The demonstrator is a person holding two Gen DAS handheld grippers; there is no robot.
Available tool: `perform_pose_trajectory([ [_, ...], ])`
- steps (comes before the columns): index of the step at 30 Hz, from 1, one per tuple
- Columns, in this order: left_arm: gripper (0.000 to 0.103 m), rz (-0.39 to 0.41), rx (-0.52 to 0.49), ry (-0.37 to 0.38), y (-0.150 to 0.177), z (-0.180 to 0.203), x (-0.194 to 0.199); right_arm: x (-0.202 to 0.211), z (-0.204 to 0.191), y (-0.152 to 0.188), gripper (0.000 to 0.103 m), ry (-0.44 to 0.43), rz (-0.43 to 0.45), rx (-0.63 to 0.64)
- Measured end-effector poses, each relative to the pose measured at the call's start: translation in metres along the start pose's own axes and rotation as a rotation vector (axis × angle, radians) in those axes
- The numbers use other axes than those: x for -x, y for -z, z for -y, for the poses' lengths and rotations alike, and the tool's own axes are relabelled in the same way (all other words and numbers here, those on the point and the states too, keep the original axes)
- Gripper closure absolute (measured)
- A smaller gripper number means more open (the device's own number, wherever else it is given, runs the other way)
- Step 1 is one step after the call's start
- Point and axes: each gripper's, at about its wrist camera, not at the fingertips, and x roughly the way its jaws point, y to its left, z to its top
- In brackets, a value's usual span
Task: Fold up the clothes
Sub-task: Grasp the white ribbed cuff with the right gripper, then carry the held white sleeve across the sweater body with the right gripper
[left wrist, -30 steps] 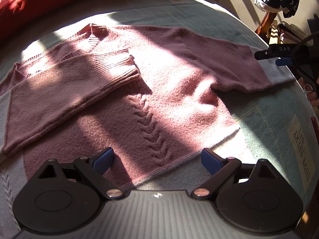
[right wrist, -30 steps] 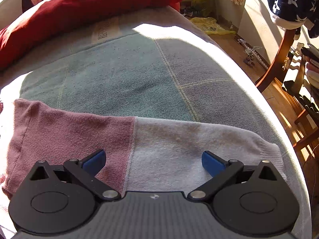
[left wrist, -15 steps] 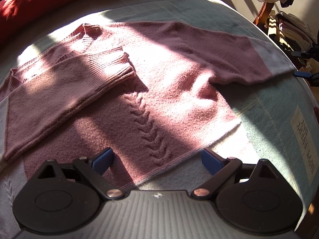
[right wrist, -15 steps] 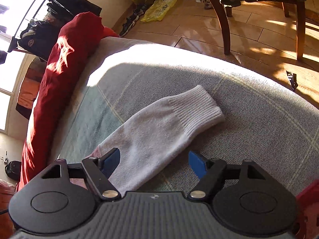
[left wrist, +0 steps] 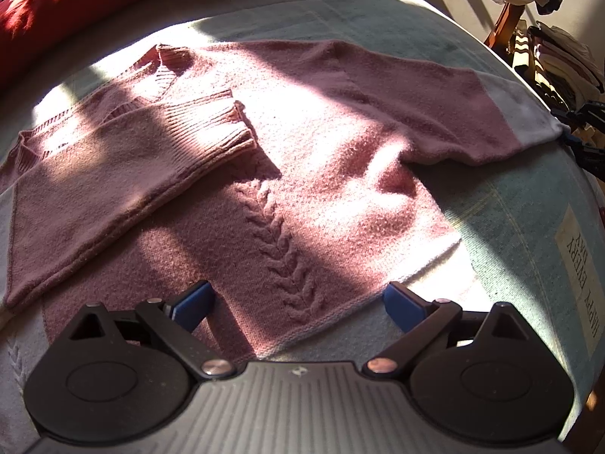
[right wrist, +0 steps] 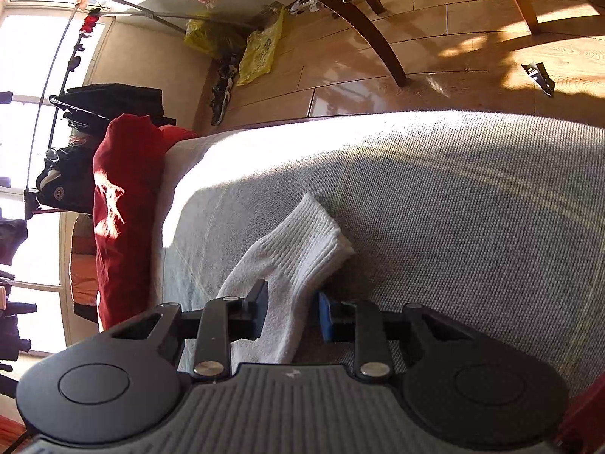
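A: Sweater of pink wool knit [left wrist: 314, 174], with a braided cable down its front, lies flat on the pale green and grey bed cover [left wrist: 503, 204]. Why is it spread like this?

B: I think flat is the easiest start for folding. One sleeve with a ribbed cuff [left wrist: 223, 128] is already laid across the chest. The other sleeve, pink with a white end [left wrist: 525, 113], is stretched out sideways toward the edge of the bed.

A: And the grippers?

B: The left gripper [left wrist: 298, 299] hovers over the hem with its blue pads far apart, and it holds nothing. The right gripper [right wrist: 291, 308] has its fingers pressed together on the white ribbed cuff end of the sleeve [right wrist: 295, 249], so the cloth is pinched between them. In the left view it [left wrist: 578, 128] is only partly seen at the sleeve tip.

A: Why does it hold the cuff there?

B: Probably to carry the sleeve over the body, like the first one.

A: Which way does the sweater point?

B: In the left view the collar [left wrist: 170, 56] points away, toward the red pillow [left wrist: 75, 3], and the hem is just before the left gripper. The long axis follows the cable, a little slanted. The held sleeve runs across it.
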Motion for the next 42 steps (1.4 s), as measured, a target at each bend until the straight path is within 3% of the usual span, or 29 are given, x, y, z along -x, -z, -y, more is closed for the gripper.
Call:
perform_pose_trajectory([
  [1,0.006,0.0,0.0,0.0,0.0,0.0,0.0,-0.003,0.002,-0.001,0.077,-0.008,0.007,-0.012],
  [3,0.005,0.0,-0.001,-0.001,-0.001,0.0,-0.001,-0.007,0.005,-0.003,0.095,0.003,0.014,-0.017],
  [12,0.004,0.008,0.002,0.001,0.0,-0.004,0.004,-0.006,0.004,-0.002,0.095,0.006,0.019,-0.003],
  [16,0.004,0.014,0.004,0.004,0.001,-0.007,0.008,-0.001,-0.016,0.002,0.094,0.049,0.025,0.097],
  [24,0.004,0.027,0.01,0.008,0.003,-0.015,0.017,0.015,-0.07,0.017,0.094,0.026,0.035,0.245],
  [42,0.004,0.067,0.06,-0.01,0.05,-0.075,0.062,-0.027,-0.177,0.125,0.094,-0.037,-0.131,0.463],
])
